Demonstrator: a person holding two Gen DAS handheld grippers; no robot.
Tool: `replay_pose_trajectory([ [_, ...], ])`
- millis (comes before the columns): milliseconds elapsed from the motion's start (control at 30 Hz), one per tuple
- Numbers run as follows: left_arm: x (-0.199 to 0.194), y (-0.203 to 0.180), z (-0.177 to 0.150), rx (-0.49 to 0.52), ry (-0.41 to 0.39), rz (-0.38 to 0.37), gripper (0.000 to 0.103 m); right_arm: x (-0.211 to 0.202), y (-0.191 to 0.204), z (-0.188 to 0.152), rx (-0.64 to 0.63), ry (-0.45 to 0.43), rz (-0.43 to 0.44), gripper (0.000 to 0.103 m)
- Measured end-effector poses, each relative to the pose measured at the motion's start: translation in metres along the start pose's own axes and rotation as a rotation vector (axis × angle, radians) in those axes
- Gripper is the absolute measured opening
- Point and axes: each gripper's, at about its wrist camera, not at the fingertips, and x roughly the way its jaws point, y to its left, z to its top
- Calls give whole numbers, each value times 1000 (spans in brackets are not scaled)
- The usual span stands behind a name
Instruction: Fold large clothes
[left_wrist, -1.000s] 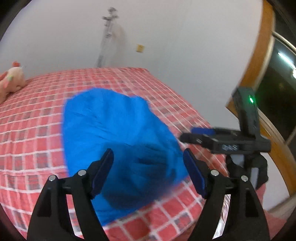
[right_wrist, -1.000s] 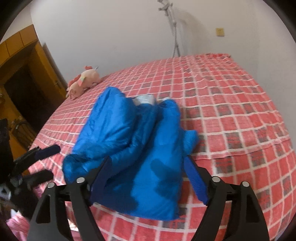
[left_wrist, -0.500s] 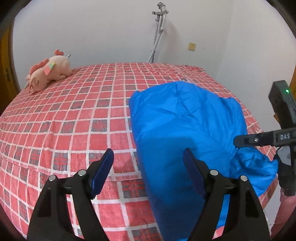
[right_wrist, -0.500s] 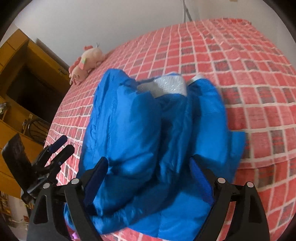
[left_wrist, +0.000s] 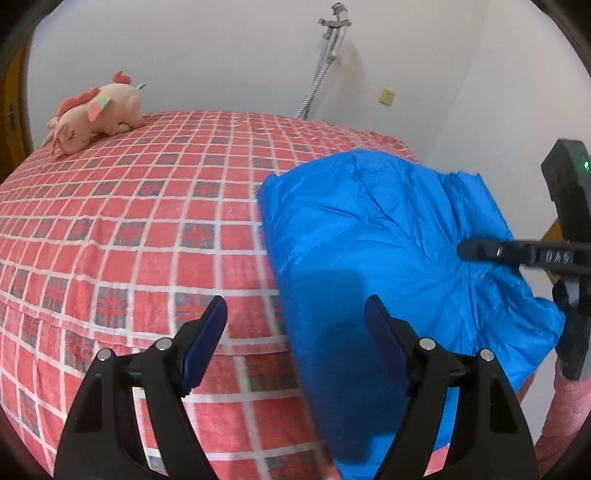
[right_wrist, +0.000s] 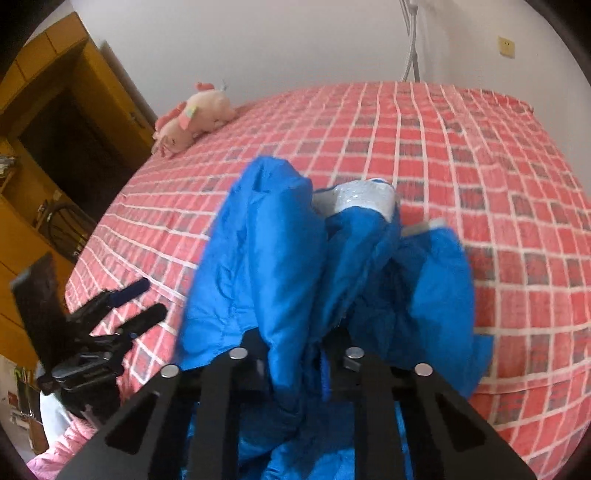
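The right gripper (right_wrist: 295, 354) has just been closing, now clamped on the blue jacket (right_wrist: 280, 266).

We see the padded jacket (left_wrist: 388, 236) lying on the bed (left_wrist: 129, 236) at its near edge, the plush toy (left_wrist: 96, 116) on the far corner, a shower hose (left_wrist: 321, 70) on the wall behind.

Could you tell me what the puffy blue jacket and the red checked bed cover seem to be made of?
The puffy blue jacket looks like thin synthetic shell fabric, probably nylon or polyester, over padding: it has a faint sheen, crisp fine wrinkles and a silvery-grey lining at the collar. The red checked bed cover looks like soft, matte, fuzzy cloth, perhaps fleece or brushed cotton; its surface looks slightly napped.
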Motion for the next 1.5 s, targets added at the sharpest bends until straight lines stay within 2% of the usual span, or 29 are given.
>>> replay_pose_trajectory([
  [133, -3, -25, 4, 34, -6, -57, 75, -35, -12, 0, 11, -55, -20, 16],
  [267, 5, -59, 3, 103, -7, -78, 75, -52, -42, -11, 55, -71, -35, 16],
  [467, 32, -101, -12, 187, 48, -70, 75, -27, -99, -42, 167, -4, 5, 18],
  [567, 44, -108, -18, 199, 68, -70, 76, -11, -126, -60, 217, 6, 54, 24],
  [700, 55, -108, -26, 191, 68, -58, 77, 3, -139, -74, 250, -2, 96, 29],
  [767, 56, -109, -28, 196, 60, -43, 77, 4, -136, -77, 245, -5, 84, 30],
  [833, 56, -108, -27, 183, 67, -45, 77, -2, -129, -76, 227, -8, 38, 37],
  [867, 55, -106, -25, 173, 73, -50, 77, -11, -121, -76, 205, -17, -10, 45],
  [900, 53, -104, -24, 165, 77, -53, 76, -22, -113, -76, 183, -33, -54, 47],
  [967, 46, -100, -22, 148, 74, -59, 75, -49, -98, -80, 129, -85, -88, 47],
  [1067, 30, -94, -23, 135, 41, -67, 75, -77, -71, -87, 62, -115, -54, 50],
  [1167, 16, -95, -26, 156, 3, -55, 75, -83, -46, -93, 20, -94, -10, 53],
  [1233, 13, -99, -32, 173, 2, -49, 76, -77, -37, -97, 7, -64, -34, 53],
  [1267, 11, -101, -34, 180, 5, -49, 76, -72, -35, -99, 6, -45, -75, 53],
  [1333, 13, -104, -39, 202, 13, -49, 76, -63, -40, -107, 15, -19, -134, 40],
  [1400, 16, -105, -44, 214, 20, -49, 76, -60, -49, -116, 36, -12, -118, 25],
  [1500, 22, -104, -50, 223, 42, -60, 77, -51, -66, -136, 78, -10, -104, 19],
])
